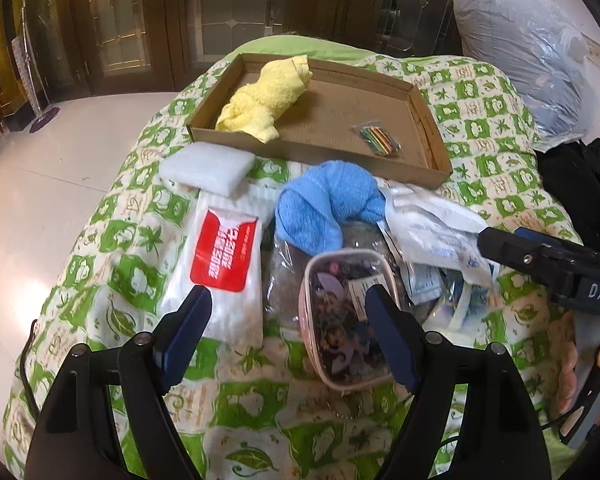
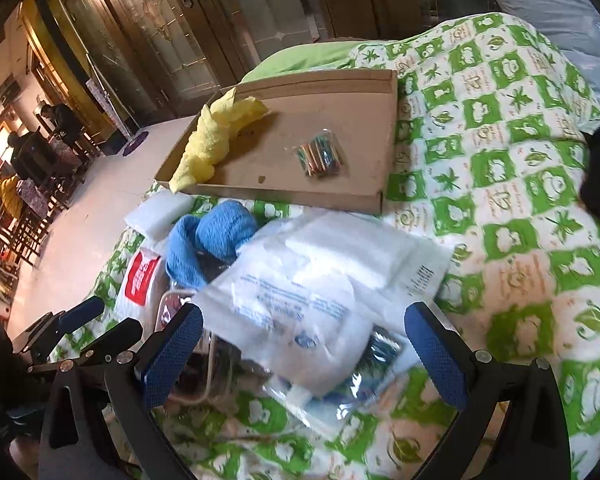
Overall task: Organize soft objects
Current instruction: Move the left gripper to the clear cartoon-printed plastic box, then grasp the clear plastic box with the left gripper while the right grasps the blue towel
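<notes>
A cardboard tray lies on the green-patterned bedspread. It holds a rolled yellow towel and a small packet of coloured sticks. In front of it lie a rolled blue towel, a white sponge, a white pack with a red label and a white plastic packet. My left gripper hangs open over a clear pink-trimmed pouch. My right gripper stands wide open above the white packet, holding nothing.
A plastic-bagged pillow lies at the back right and dark cloth at the right edge. The bed drops to a pale tiled floor on the left, with glass doors behind. People sit at a table far off.
</notes>
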